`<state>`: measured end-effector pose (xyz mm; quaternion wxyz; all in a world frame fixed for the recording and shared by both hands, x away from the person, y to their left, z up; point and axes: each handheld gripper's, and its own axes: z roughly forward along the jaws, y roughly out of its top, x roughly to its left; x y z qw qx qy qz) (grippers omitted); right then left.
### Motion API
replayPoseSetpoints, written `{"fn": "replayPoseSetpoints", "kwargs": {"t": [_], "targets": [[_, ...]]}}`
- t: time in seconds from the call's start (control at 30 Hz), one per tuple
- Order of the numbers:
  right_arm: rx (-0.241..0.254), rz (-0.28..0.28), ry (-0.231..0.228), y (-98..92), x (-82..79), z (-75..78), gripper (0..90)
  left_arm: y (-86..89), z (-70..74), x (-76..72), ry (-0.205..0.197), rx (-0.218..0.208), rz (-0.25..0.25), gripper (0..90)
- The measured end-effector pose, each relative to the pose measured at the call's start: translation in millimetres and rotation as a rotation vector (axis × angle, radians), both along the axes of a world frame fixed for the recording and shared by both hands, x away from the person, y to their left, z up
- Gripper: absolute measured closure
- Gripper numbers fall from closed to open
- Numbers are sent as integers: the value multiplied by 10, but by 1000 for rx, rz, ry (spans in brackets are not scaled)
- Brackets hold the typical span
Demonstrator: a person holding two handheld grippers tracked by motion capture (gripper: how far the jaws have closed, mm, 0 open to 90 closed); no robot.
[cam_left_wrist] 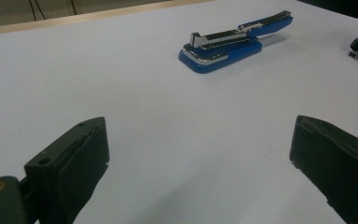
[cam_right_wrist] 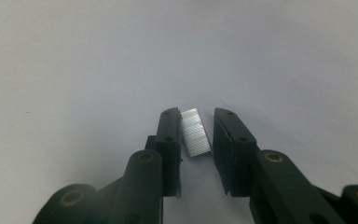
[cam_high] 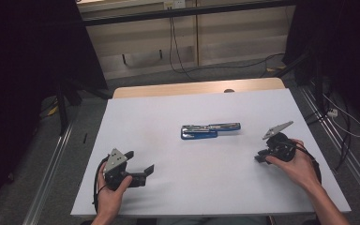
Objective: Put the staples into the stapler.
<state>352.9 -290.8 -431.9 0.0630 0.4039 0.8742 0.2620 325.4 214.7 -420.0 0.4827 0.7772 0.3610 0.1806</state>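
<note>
Right claw (cam_right_wrist: 196, 135) narrowly open, staple strip (cam_right_wrist: 196, 132) between

Both hands are bare, with no sleeves on the forearms. The left gripper (cam_high: 138, 165) is black, with a grey three-cornered plate on top and a black cable looping beside its body. The right gripper (cam_high: 261, 156) is black too, with the same grey plate and a dark cable. Its fingers (cam_right_wrist: 170, 135) are matt black blocks with small screw holes, and brass-coloured rivets sit at the joints behind them.
</note>
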Motion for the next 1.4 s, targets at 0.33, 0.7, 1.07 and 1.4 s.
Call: {"fn": "replayPoseSetpoints", "kwargs": {"t": [0.33,0.7,1.07,1.4], "targets": [[-50,3,-12,69,-22,2,762,6,3,-2,0,1,0,48],[-36,-33,-3,67,-26,0,793,-5,-8,3,3,4,0,48],[-15,-54,-1,63,-20,9,793,6,-13,10,7,7,0,48],[25,-56,-42,63,-32,31,793,11,-8,1,6,2,-2,48]]}}
